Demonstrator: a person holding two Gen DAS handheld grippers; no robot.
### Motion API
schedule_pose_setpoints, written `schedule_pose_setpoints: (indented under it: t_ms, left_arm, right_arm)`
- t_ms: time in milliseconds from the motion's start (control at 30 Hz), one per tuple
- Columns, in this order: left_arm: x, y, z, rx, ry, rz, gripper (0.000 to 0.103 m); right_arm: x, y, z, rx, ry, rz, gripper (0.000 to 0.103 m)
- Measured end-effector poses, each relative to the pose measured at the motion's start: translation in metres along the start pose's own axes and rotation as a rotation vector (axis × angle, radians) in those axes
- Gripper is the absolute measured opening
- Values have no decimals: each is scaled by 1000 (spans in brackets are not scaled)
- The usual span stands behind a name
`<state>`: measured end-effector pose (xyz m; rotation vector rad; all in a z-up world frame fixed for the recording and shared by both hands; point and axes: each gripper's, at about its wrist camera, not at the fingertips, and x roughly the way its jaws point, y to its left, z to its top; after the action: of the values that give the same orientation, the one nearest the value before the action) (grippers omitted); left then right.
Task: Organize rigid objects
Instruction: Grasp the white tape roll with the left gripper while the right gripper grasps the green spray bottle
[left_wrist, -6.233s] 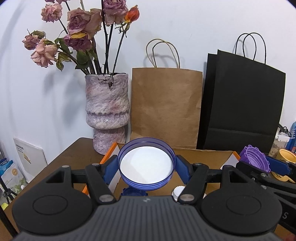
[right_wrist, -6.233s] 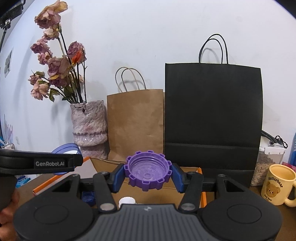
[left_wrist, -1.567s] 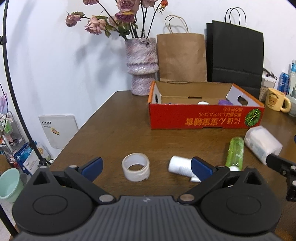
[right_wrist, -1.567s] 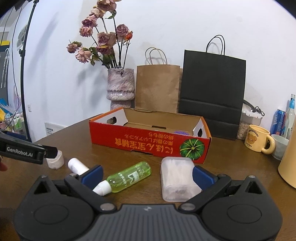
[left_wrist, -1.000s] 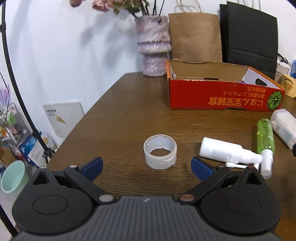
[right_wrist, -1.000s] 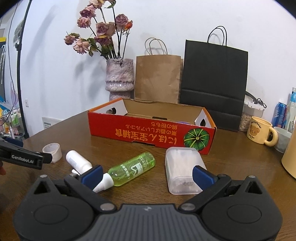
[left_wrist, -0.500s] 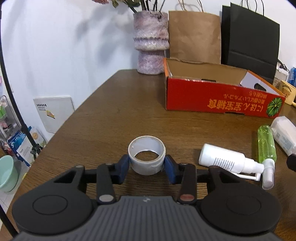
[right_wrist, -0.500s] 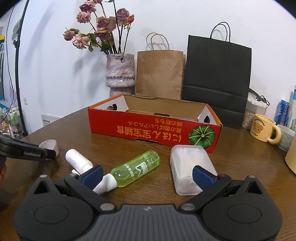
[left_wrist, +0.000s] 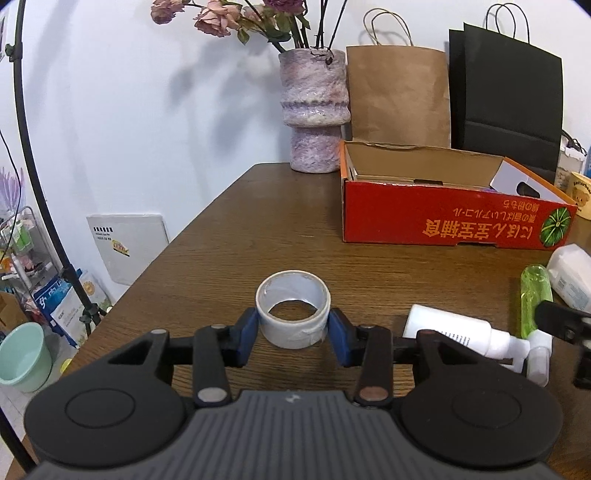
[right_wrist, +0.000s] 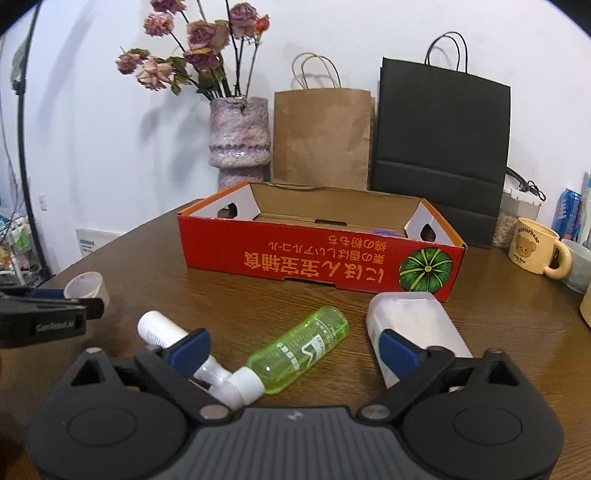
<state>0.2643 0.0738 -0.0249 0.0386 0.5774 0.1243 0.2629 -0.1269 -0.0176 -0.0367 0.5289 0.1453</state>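
Left gripper (left_wrist: 293, 334) clamps white tape roll (left_wrist: 293, 309), its hole facing up.
Right gripper (right_wrist: 293, 349) jaws closing, pads clear of the lying green plastic spray bottle (right_wrist: 295, 356), white cap toward camera.

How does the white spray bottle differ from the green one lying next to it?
The white spray bottle is opaque; the translucent green spray bottle is see-through. The white one points its base left, the green one right. Both lie flat on the wooden table, white nozzles nearly meeting.

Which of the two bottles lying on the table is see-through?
The green bottle, lying between the white spray bottle and the frosted plastic box. Its body is translucent lime green; the spray bottle is opaque white.
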Motion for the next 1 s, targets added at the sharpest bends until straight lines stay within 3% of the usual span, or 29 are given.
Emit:
schedule_pose_setpoints:
  t_ms: [300,533,833,1000]
  left_arm:
    - [-6,-8,-1,16,-23,0,42]
    - [-8,-9,-3,23,-31,7,42]
    - [-10,-9,-4,29,-37,8,42]
    - [-10,-9,-4,31,-39,8,42]
  right_arm:
    - [25,-3,0,65,87,-16,68]
    - [28,-2,-5,52,107,-14,67]
    - [33,-7,-8,32,121,24,33]
    - [33,-9,-8,36,114,44,31]
